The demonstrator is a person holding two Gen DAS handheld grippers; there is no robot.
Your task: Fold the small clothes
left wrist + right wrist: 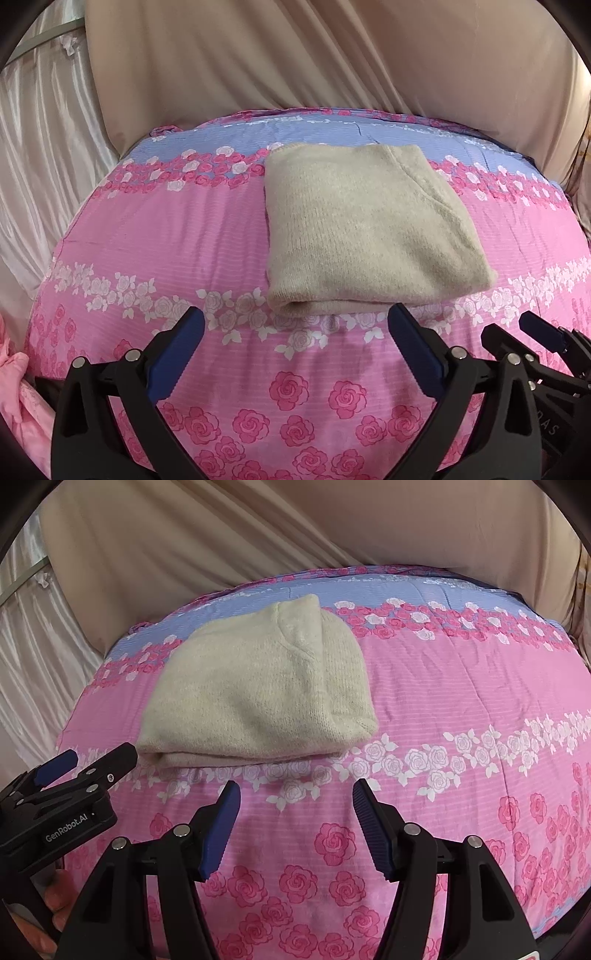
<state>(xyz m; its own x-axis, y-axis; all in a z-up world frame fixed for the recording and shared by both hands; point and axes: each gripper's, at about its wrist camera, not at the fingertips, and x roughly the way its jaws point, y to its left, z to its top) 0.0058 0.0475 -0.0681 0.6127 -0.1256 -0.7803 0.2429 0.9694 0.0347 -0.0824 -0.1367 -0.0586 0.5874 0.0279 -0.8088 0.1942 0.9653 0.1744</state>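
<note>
A cream knitted garment (365,229) lies folded into a thick rectangle on the pink rose-print bedspread (177,240). It also shows in the right wrist view (258,690), left of centre. My left gripper (295,321) is open and empty, just short of the garment's near folded edge. My right gripper (295,794) is open and empty, near the garment's front right corner, above the bedspread (461,701). The right gripper shows at the right edge of the left wrist view (532,332); the left gripper shows at the left of the right wrist view (92,760).
Beige draped cloth (295,55) hangs behind the bed. Shiny white curtain (40,147) hangs at the left. A pink cloth (14,387) lies at the bed's near left edge.
</note>
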